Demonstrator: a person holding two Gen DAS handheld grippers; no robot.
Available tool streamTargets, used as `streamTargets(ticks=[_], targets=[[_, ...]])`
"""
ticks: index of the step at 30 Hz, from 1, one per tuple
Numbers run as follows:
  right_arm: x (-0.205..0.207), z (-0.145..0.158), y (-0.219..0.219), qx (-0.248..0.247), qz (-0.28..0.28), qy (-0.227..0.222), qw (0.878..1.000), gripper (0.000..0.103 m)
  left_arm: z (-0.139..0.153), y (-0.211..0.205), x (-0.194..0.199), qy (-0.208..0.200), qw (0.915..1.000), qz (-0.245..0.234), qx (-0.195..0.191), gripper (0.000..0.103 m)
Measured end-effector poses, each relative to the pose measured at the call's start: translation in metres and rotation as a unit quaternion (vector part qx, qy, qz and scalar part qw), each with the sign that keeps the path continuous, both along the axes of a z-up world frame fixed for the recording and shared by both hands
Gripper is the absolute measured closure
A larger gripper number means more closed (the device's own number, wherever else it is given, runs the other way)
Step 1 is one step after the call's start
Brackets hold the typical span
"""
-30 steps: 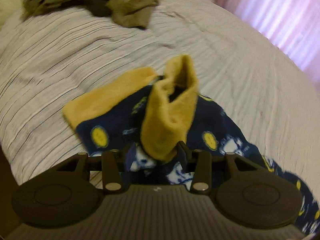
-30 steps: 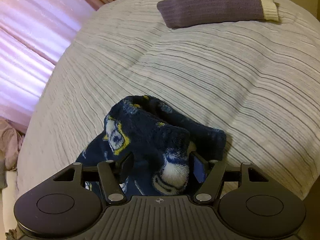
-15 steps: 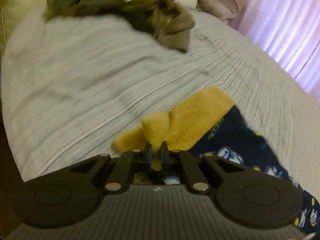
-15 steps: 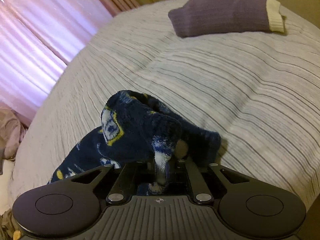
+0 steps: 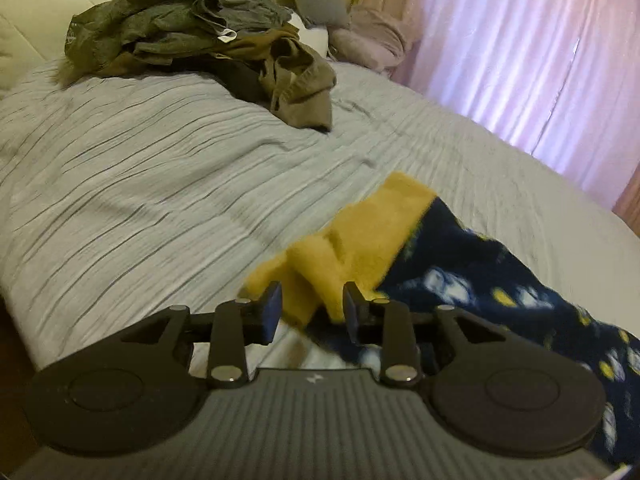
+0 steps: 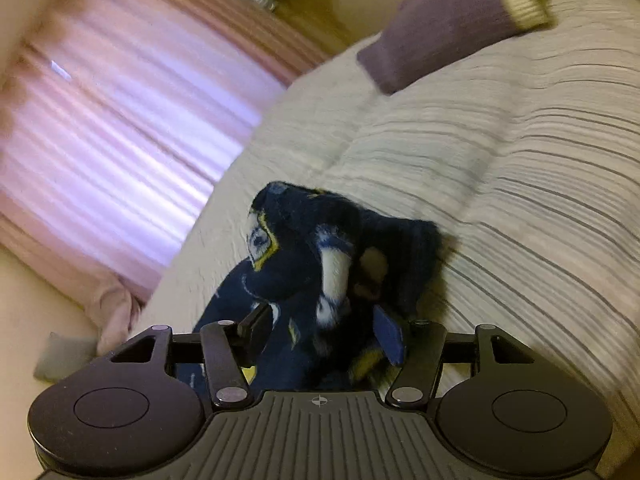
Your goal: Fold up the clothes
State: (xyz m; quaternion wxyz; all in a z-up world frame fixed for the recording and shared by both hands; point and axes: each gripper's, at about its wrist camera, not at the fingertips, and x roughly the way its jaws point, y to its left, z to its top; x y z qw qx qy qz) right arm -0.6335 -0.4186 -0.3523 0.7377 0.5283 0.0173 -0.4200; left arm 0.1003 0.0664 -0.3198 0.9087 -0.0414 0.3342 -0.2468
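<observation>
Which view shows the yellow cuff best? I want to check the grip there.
The left wrist view: the yellow cuff lies between the open fingers of the left gripper. The right wrist view shows only navy fabric at the right gripper, no cuff.

Striped grey bed [image 5: 160, 184]: olive clothes heap [image 5: 208, 36] at 11 o'clock, navy-and-yellow fleece garment [image 5: 460, 268] at 4 o'clock, folded purple sweater [image 6: 448, 28] beyond.
</observation>
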Motion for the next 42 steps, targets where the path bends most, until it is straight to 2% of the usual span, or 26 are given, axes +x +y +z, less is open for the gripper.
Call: streamTargets(ticks=[2,4,6,11,14,21,27,29,30,33,35,38,42], targets=[[-0.01,0.004,0.015,0.0,-0.005,-0.02,1.0,0.044,0.012,0.007,-0.01,-0.016,0.9998,-0.006,-0.009,0.073],[-0.015,0.014,0.022,-0.016,-0.007,-0.016,1.0,0.044,0.022,0.011,-0.018,-0.018,0.9994,-0.014,-0.026,0.069],[-0.016,0.021,0.021,-0.022,-0.016,-0.009,1.0,0.044,0.023,0.008,-0.024,0.009,0.9982,-0.033,-0.049,0.068],[-0.008,0.02,0.014,-0.013,-0.021,-0.011,1.0,0.044,0.01,-0.022,-0.044,0.071,0.9896,-0.105,-0.067,0.063],[-0.003,0.013,0.008,-0.003,-0.023,-0.01,1.0,0.044,-0.004,-0.039,-0.05,0.103,0.9845,-0.122,-0.073,0.062],[0.002,-0.004,0.001,0.017,-0.022,-0.013,1.0,0.044,-0.031,-0.053,-0.026,0.162,0.9788,-0.086,-0.091,0.062],[0.003,-0.005,-0.001,0.02,-0.021,-0.012,0.999,0.044,-0.034,-0.044,-0.003,0.202,0.967,-0.047,-0.148,0.063],[0.004,-0.003,0.0,0.019,-0.019,-0.012,1.0,0.044,-0.029,-0.039,-0.002,0.209,0.96,-0.051,-0.179,0.062],[0.004,-0.002,0.001,0.017,-0.017,-0.012,1.0,0.044,-0.026,-0.038,-0.003,0.207,0.9593,-0.052,-0.185,0.062],[0.005,0.0,0.003,0.013,-0.013,-0.009,1.0,0.044,-0.02,-0.041,0.002,0.197,0.9608,-0.053,-0.187,0.062],[0.007,0.001,0.002,0.012,-0.012,-0.006,1.0,0.044,-0.028,-0.046,0.007,0.204,0.963,-0.047,-0.17,0.062],[0.008,-0.002,-0.001,0.017,-0.016,0.0,1.0,0.044,-0.046,-0.048,0.012,0.235,0.957,-0.037,-0.166,0.063],[0.006,-0.002,-0.003,0.019,-0.021,0.002,1.0,0.044,-0.051,-0.038,0.009,0.238,0.9537,-0.033,-0.181,0.063]])
